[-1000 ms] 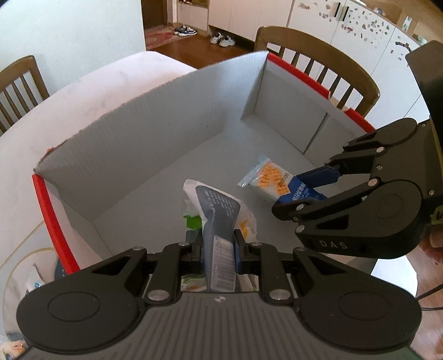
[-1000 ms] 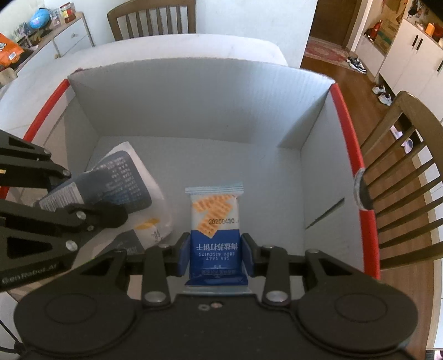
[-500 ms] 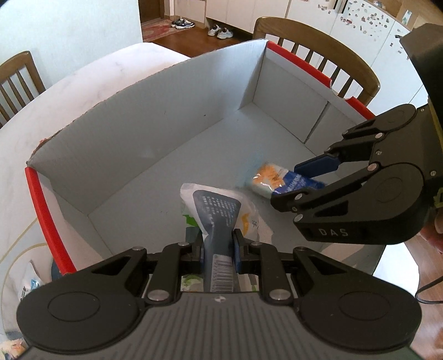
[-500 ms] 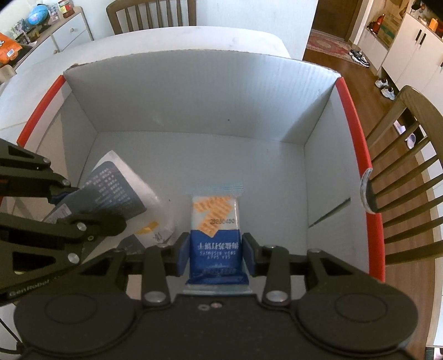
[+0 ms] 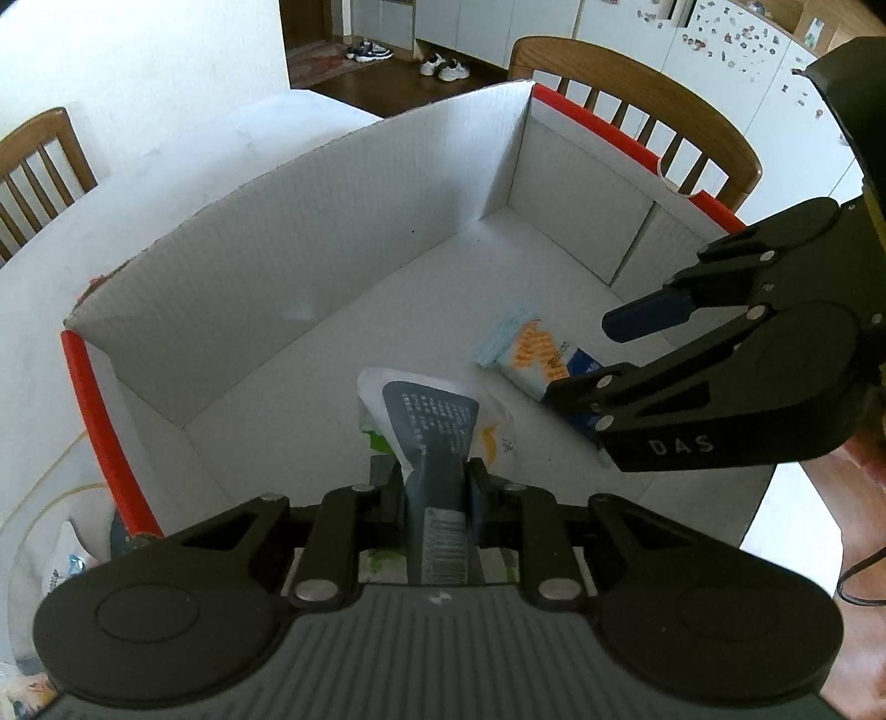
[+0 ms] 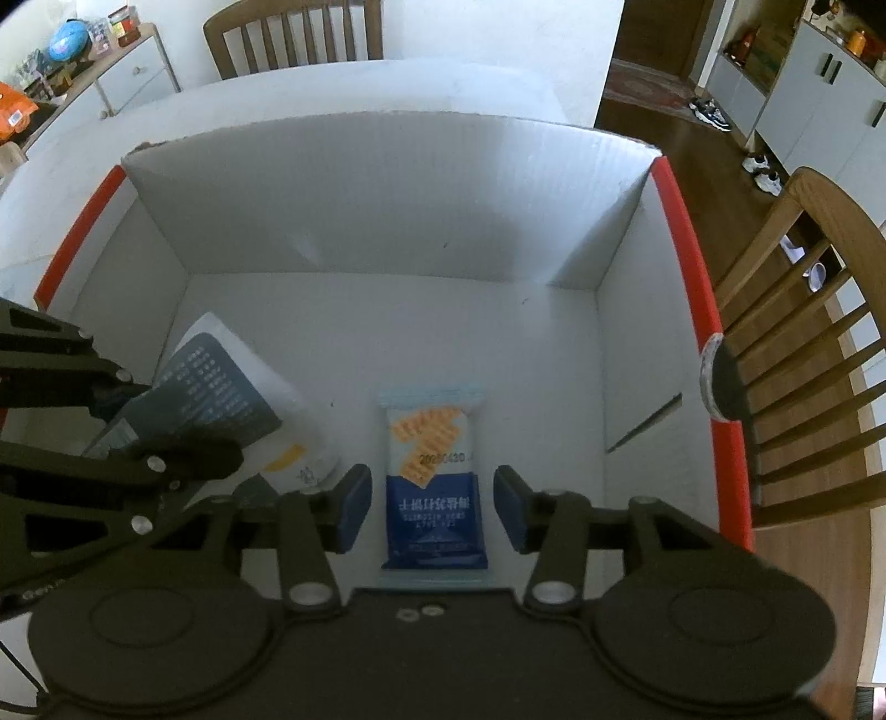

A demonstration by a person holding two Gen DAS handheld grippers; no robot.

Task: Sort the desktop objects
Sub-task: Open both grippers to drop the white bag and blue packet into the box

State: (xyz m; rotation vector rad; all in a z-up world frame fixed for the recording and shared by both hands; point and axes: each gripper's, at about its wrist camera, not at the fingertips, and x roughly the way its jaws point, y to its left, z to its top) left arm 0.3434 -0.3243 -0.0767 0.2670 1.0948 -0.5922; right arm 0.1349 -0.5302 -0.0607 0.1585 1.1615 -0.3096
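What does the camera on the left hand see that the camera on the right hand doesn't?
Only the left camera shows the barcode end of the grey packet pinched in the shut left tongs, and a small packet on the table outside the box. Only the right camera shows the blue pads of the right tongs opening, clear of the cracker packet, and a toy globe on a cabinet. Both show the white box, both packets and wooden chairs.

The cardboard box stands on the worktop. Inside on its floor, the cracker packet lies right of the snack pouch; a chair stands beside the box's right wall.
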